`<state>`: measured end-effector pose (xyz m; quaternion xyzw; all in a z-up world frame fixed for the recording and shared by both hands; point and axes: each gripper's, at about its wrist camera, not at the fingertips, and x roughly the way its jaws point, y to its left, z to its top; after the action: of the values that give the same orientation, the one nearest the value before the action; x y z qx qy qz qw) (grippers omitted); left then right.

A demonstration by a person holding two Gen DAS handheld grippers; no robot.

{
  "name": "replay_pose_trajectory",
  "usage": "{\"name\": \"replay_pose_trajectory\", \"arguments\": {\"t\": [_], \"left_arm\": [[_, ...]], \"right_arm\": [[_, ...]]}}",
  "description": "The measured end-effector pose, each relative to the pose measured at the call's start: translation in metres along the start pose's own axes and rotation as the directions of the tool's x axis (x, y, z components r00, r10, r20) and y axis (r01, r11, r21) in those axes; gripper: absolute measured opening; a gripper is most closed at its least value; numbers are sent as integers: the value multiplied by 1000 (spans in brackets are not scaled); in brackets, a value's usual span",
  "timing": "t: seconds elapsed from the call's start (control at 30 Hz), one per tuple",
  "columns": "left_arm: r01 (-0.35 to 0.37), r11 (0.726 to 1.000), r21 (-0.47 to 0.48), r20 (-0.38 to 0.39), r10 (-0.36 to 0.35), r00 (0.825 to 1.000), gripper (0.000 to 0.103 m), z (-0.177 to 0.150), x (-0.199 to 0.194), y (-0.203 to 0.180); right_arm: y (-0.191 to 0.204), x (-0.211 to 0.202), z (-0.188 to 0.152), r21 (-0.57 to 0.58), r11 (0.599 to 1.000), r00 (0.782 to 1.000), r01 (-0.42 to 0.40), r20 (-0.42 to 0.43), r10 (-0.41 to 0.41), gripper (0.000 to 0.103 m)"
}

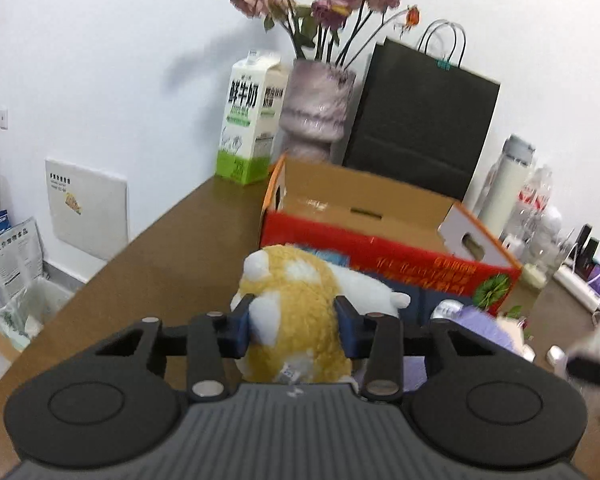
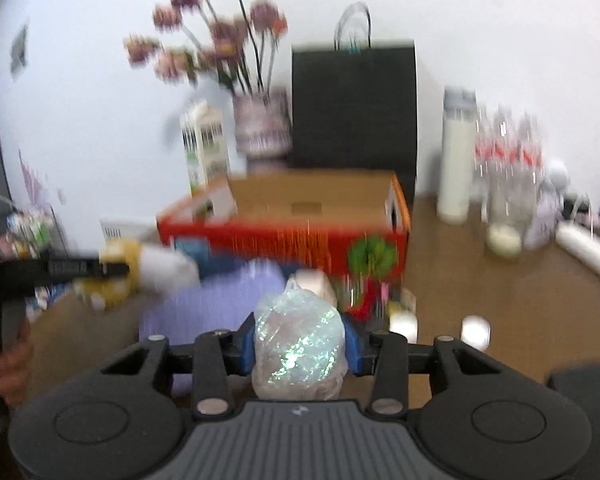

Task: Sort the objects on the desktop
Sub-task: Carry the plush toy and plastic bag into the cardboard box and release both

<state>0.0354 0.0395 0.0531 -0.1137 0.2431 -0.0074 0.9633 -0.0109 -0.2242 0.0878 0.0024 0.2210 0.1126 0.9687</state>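
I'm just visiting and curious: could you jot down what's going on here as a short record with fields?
Setting: brown desk against a white wall
Left claw: shut on a yellow-and-white plush
Right claw: shut on a shiny wrapped bundle
Ahead: open red box
Behind box: milk carton, vase, black bag

White wall [image 1: 100, 60], brown table [image 1: 160, 248]
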Motion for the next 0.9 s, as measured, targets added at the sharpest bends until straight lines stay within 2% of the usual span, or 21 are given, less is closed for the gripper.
{"name": "replay_pose_trajectory", "arguments": {"t": [0.13,0.23,0.33,0.4,0.47,0.53,0.57,0.63,0.67,0.73,0.8,0.83,0.9], "left_arm": [[51,999,-10,53,-51,997,41,27,-7,-1],[92,996,0,103,-91,990,42,63,-9,-6],[109,993,54,115,-115,987,42,105,17,-26],[104,994,35,95,-107,990,43,129,54,-39],[50,998,46,45,-52,998,43,148,101,-57],[0,997,82,-20,1,1000,43,157,145,-71],[-7,993,119,-64,15,998,43,158,168,-77],[-57,993,101,-152,72,986,43,157,209,-77],[-71,991,111,-186,91,978,43,157,226,-77],[-139,974,176,-170,170,971,43,151,245,-79],[-169,949,268,-150,214,965,44,142,257,-85],[-182,945,270,-148,228,962,46,140,261,-86],[-196,945,260,-152,241,958,58,140,266,-85]], "right_arm": [[-7,3,34,-8,1000,996,14,88,-13,40],[-15,11,62,-21,1000,991,20,134,-17,40],[-32,46,98,10,1000,990,-14,140,12,41],[-44,85,123,43,999,996,-21,87,17,41],[-53,129,146,56,998,999,-28,23,27,41],[-59,176,163,52,999,998,-1,-61,4,41],[-62,199,168,58,998,995,2,-100,4,41],[-71,247,175,79,997,979,10,-203,6,41],[-76,270,175,75,996,969,42,-246,-22,43],[-79,305,166,58,993,951,100,-299,-79,46],[-80,335,156,37,992,928,123,-359,-102,46],[-80,346,151,12,992,918,130,-379,-115,46],[-78,360,144,-34,990,910,139,-391,-141,47]]}}
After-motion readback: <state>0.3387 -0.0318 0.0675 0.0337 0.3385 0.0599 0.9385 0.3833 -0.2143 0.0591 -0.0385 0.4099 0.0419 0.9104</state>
